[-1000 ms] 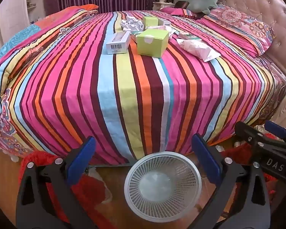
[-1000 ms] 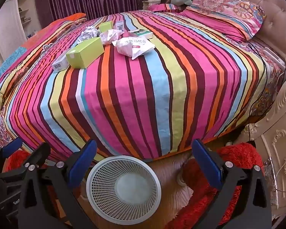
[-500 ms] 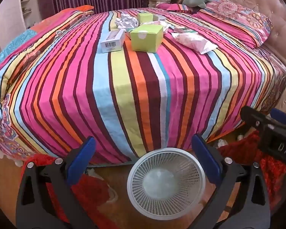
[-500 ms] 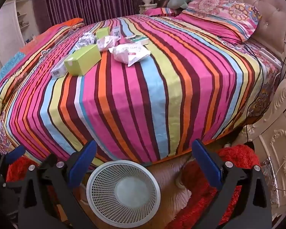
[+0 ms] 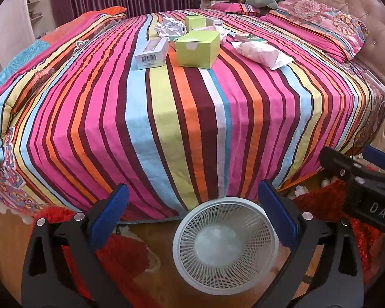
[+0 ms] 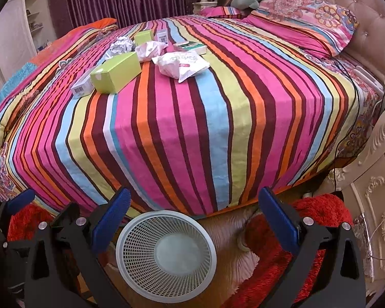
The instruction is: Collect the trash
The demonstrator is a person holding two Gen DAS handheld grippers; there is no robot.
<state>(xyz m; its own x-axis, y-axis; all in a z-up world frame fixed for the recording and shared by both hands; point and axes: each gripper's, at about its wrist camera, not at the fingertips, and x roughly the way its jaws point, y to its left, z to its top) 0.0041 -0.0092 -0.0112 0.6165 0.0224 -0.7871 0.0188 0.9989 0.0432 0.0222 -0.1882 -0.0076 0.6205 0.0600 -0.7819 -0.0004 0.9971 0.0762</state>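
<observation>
Trash sits mid-bed: green box (image 5: 197,48), barcode box (image 5: 151,52), white packet (image 5: 263,54) and crumpled paper (image 5: 169,28), well apart from the basket (image 5: 225,246) on the floor at the bed's foot. Left gripper (image 5: 192,218) and right gripper (image 6: 192,218) both hang spread wide, holding nothing. Best, I'd judge, to reach for the nearest box first, squaring the fingers across its narrow sides.
</observation>
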